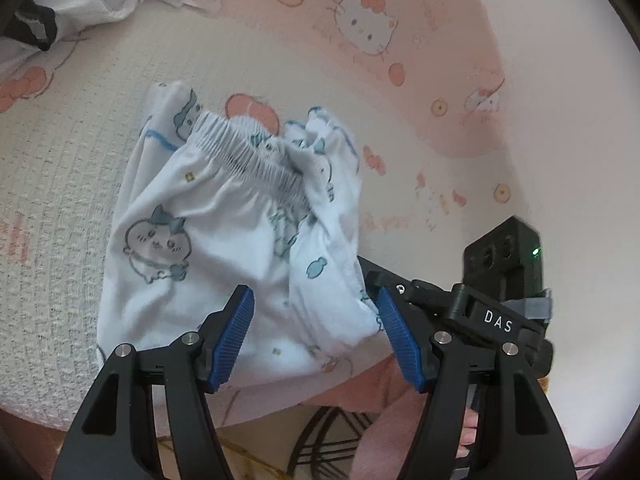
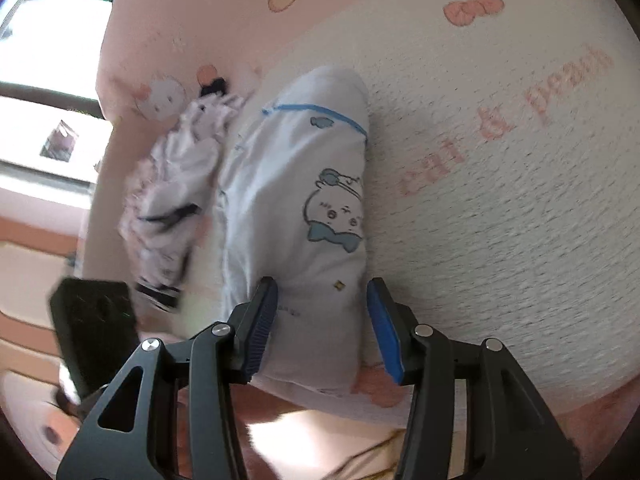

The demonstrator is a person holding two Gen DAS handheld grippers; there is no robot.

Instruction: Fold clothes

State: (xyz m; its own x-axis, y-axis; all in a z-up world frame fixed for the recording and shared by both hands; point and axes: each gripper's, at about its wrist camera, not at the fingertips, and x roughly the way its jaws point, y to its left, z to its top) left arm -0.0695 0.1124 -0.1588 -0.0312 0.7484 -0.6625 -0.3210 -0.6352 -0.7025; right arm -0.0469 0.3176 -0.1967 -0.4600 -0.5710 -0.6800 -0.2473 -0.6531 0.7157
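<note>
White pyjama shorts (image 1: 224, 248) with blue cartoon prints lie folded on the cream and pink bed cover (image 1: 60, 184), their grey elastic waistband (image 1: 248, 152) on the far side. My left gripper (image 1: 316, 332) is open just above their near edge, holding nothing. In the right wrist view the same shorts (image 2: 304, 208) run away from me, and my right gripper (image 2: 322, 320) is open over their near end. The right gripper's body (image 1: 504, 280) shows at the right of the left wrist view.
A white and black garment (image 1: 80, 0) lies crumpled at the back left. A lilac frilled garment with black trim (image 2: 176, 184) lies left of the shorts. The bed's near edge (image 1: 280, 404) runs below the shorts, with a dark wire frame (image 1: 332, 436) under it.
</note>
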